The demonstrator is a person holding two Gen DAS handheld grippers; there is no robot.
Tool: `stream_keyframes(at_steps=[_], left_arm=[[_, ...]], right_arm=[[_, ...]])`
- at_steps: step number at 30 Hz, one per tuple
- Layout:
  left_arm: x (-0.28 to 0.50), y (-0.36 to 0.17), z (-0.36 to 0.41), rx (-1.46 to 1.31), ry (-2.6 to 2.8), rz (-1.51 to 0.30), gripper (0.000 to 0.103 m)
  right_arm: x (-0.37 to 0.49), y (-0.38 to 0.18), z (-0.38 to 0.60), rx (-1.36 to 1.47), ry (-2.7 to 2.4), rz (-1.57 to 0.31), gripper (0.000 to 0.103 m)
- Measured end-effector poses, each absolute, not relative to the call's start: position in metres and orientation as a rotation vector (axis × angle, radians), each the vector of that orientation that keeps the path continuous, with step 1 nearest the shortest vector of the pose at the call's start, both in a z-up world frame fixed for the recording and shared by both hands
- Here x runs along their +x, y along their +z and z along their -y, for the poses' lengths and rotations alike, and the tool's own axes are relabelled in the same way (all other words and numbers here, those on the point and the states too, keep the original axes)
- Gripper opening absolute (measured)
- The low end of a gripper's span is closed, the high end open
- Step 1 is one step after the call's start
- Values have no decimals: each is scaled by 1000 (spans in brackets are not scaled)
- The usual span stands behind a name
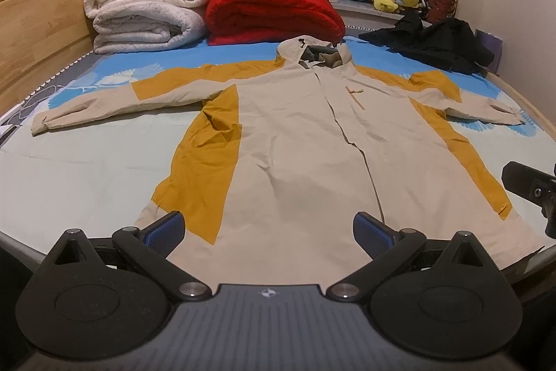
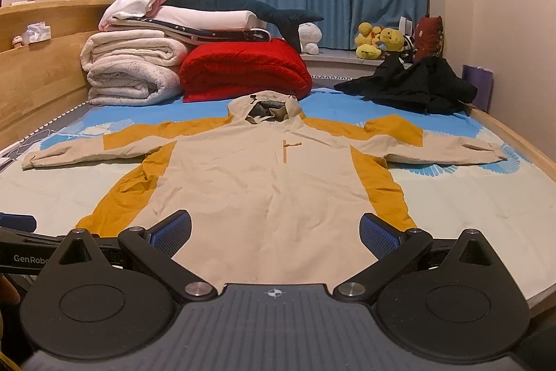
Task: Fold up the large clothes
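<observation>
**Jacket laid flat, both claws spread and empty above its hem**

The jacket point(image 1: 299, 134) is spread face up on the bed point(image 1: 87, 162), with the hood point(image 1: 314, 53) at the far end from the claws and the hem directly under and ahead of them. The 2 sleeves are stretched out sideways: the left sleeve point(image 1: 114, 99) reaches far to the left of the left claw, the right sleeve point(image 2: 434, 148) far to the right of the right claw. The front is closed along the middle line.

The cloth is judged to be a thin shell fabric, cream with mustard panels: light, soft and somewhat slippery, with small creases that show it bends easily. No stiffness is expected, so a part taken at only 1 point will probably sag and slide. A hold at the cuff or at the shoulder seam is suggested for each sleeve, and later at the 2 hem corners, where the cloth is doubled and gives more to pinch.

The left gripper point(image 1: 267, 228) is held with its blue pads wide apart, nothing between them, over the hem. The right gripper point(image 2: 276, 228) is spread in the same way and also empty.

Beyond the hood, folded blankets point(image 1: 146, 13) and a red blanket point(image 1: 274, 14) are stacked; a black garment point(image 2: 410, 86) is lying ahead and to the right.
</observation>
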State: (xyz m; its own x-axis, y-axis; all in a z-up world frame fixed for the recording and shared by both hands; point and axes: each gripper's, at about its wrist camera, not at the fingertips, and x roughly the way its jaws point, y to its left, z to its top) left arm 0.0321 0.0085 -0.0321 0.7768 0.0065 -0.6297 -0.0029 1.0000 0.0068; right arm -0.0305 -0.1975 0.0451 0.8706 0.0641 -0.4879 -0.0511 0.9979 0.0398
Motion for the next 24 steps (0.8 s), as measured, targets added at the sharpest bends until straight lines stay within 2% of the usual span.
stream_keyframes(at_steps=[24], left_arm=[[31,-28,-10,-4,-6,-680,103]], right_arm=[[-31,47,198,22,61,-510,102]])
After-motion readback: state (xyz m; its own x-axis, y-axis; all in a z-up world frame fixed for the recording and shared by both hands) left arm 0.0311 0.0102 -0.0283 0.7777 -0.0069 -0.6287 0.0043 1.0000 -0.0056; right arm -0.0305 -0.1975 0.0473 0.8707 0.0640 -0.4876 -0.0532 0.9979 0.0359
